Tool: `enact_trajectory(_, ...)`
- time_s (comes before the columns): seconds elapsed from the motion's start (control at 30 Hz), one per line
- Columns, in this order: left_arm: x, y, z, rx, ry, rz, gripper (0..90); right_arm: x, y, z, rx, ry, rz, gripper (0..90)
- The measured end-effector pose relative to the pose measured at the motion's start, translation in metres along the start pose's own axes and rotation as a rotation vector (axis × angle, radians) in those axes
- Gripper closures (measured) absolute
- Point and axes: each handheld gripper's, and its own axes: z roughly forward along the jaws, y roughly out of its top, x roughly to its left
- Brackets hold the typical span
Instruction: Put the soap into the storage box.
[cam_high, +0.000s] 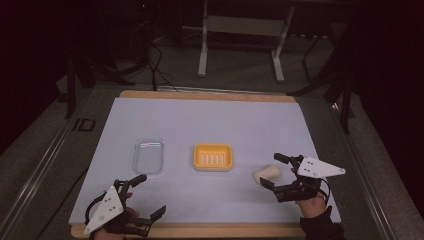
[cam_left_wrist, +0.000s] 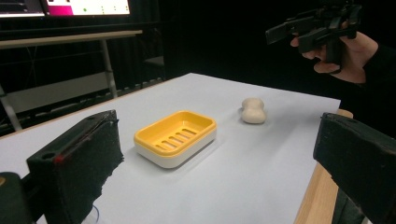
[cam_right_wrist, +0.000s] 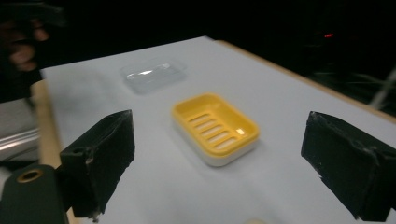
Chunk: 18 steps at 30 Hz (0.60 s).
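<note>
Two grippers hang over the near part of the table (cam_high: 210, 102), and both have their jaws spread wide with nothing between them. The right gripper (cam_high: 274, 172) sits at the right side of the white sheet (cam_high: 210, 200), held by a hand in a dark sleeve (cam_high: 320, 227). Its jaws point toward the middle of the table, and the bar of soap (cam_high: 266, 174) lies just beside them, close to the gap but not pressed by either pad; from above it is hard to tell whether a jaw tip brushes it. In the right gripper view the two black pads stand far apart, with the yellow soap dish (cam_right_wrist: 215, 128) on the sheet beyond them and the clear lid (cam_right_wrist: 152, 74) farther off.

The left gripper (cam_high: 147, 196) is at the near left corner, over the wooden edge of the table, and touches nothing. In the left gripper view its pads are likewise far apart, framing the dish and the pale, peanut-shaped soap past it, with the other hand and its gripper raised at upper right.

The dish sits upright near the middle of the sheet, slotted tray facing up. The clear lid lies to its left, apart from it. The soap rests on the sheet to the right of the dish, well clear of it.
</note>
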Motion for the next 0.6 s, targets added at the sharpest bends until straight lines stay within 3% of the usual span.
enact_trajectory(0.03, 0.0, 0.0, 0.0, -0.001, 0.0, -0.001, 1.1, -0.002, 0.003, 0.0, 0.02, 0.037, -0.006, 9.5)
enact_trajectory(0.17, 0.0, 0.0, 0.0, 0.0, 0.004, 0.002, 1.2, -0.006, 0.01, 0.0, 0.067, 0.088, -0.053, 9.5)
enact_trajectory(0.4, 0.0, 0.0, 0.001, 0.005, 0.006, 0.008, 1.2, -0.011, 0.021, -0.002, 0.15, 0.117, -0.124, 9.5)
enact_trajectory(0.6, -0.001, -0.001, 0.001, 0.008, 0.003, 0.008, 1.1, -0.01, 0.027, 0.001, 0.279, 0.179, -0.18, 9.5)
